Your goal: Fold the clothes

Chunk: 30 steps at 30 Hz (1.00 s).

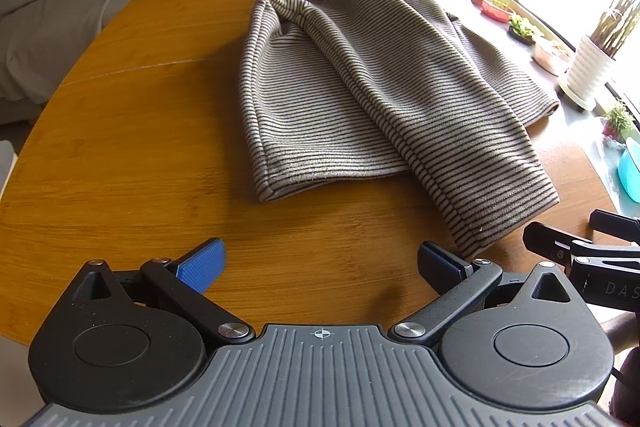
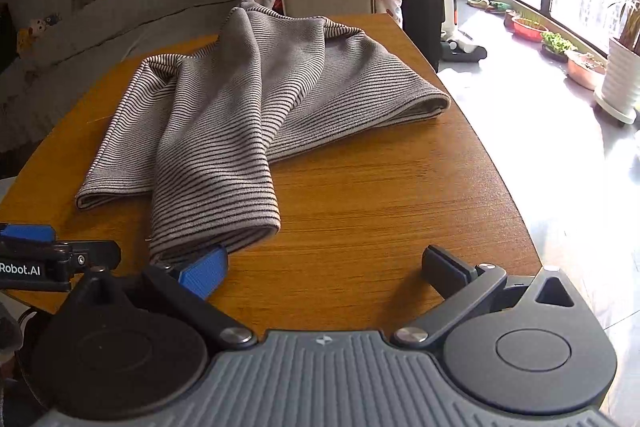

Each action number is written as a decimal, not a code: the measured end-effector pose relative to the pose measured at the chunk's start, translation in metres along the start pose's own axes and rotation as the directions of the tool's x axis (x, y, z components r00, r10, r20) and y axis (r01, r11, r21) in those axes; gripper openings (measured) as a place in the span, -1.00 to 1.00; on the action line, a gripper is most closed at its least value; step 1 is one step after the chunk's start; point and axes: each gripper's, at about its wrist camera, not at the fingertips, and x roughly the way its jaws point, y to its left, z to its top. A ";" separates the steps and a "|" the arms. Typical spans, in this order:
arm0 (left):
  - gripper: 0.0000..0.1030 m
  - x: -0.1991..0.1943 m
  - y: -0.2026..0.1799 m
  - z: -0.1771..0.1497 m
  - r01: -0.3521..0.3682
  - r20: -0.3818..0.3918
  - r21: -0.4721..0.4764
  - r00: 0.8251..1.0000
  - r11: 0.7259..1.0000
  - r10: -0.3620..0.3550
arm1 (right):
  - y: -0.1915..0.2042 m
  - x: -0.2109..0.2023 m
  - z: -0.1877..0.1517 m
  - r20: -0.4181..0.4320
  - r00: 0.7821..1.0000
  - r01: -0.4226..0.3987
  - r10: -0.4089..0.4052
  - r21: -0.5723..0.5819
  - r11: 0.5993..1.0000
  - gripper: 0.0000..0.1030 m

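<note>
Both jaws stand wide here, nothing between them: the left hand-held gripper (image 1: 320, 263) hangs over bare table (image 1: 132, 155), the striped garment (image 1: 360, 87) spread ahead and off to its right. The right hand-held gripper (image 2: 324, 267) sits beside it, the garment ahead to its left, one folded end lying just at its blue left fingertip (image 2: 204, 269).
</note>
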 end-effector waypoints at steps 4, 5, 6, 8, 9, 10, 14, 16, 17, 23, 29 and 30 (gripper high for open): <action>1.00 0.000 0.000 0.002 -0.001 -0.003 -0.003 1.000 1.000 0.001 | 0.000 0.002 0.000 0.001 1.000 0.000 0.000 0.002 1.000 1.00; 1.00 0.000 0.000 0.002 -0.002 -0.003 -0.003 1.000 1.000 0.002 | 0.000 0.002 0.000 0.001 1.000 -0.001 0.001 0.002 1.000 1.00; 1.00 0.000 0.000 0.002 -0.002 -0.004 -0.004 1.000 1.000 0.002 | 0.000 0.002 0.000 0.001 1.000 0.000 0.000 0.002 1.000 1.00; 1.00 -0.003 0.001 0.004 -0.003 -0.009 0.004 1.000 1.000 0.003 | 0.001 0.002 0.000 0.001 1.000 0.001 -0.001 0.000 1.000 1.00; 1.00 -0.005 0.002 0.006 -0.004 -0.014 0.010 1.000 1.000 0.004 | 0.001 0.002 0.000 0.001 1.000 0.001 -0.001 0.000 1.000 1.00; 1.00 -0.006 0.003 0.006 -0.004 -0.015 0.011 1.000 1.000 0.004 | 0.001 0.002 0.000 0.001 1.000 0.002 -0.002 -0.001 1.000 1.00; 1.00 -0.007 0.004 0.007 -0.004 -0.015 0.012 1.000 1.000 0.005 | 0.002 0.002 0.000 0.001 1.000 0.004 -0.004 -0.004 1.000 1.00; 1.00 -0.007 0.005 0.007 -0.004 -0.015 0.013 1.000 1.000 0.005 | 0.002 0.002 0.000 0.001 1.000 0.005 -0.005 -0.005 1.000 1.00; 1.00 -0.007 0.005 0.007 -0.004 -0.015 0.014 1.000 1.000 0.005 | 0.002 0.002 0.000 0.001 1.000 0.006 -0.006 -0.006 1.000 1.00; 1.00 -0.009 0.005 0.007 -0.003 -0.016 0.019 1.000 1.000 0.004 | 0.003 0.001 -0.002 0.001 1.000 0.009 -0.009 -0.012 1.000 1.00; 1.00 -0.009 0.004 0.007 -0.004 -0.016 0.024 1.000 1.000 0.004 | 0.003 0.001 -0.003 0.000 1.000 0.012 -0.012 -0.018 1.000 1.00; 1.00 -0.009 0.004 0.007 -0.004 -0.016 0.024 1.000 1.000 0.005 | 0.003 0.001 -0.003 0.000 1.000 0.012 -0.012 -0.018 1.000 1.00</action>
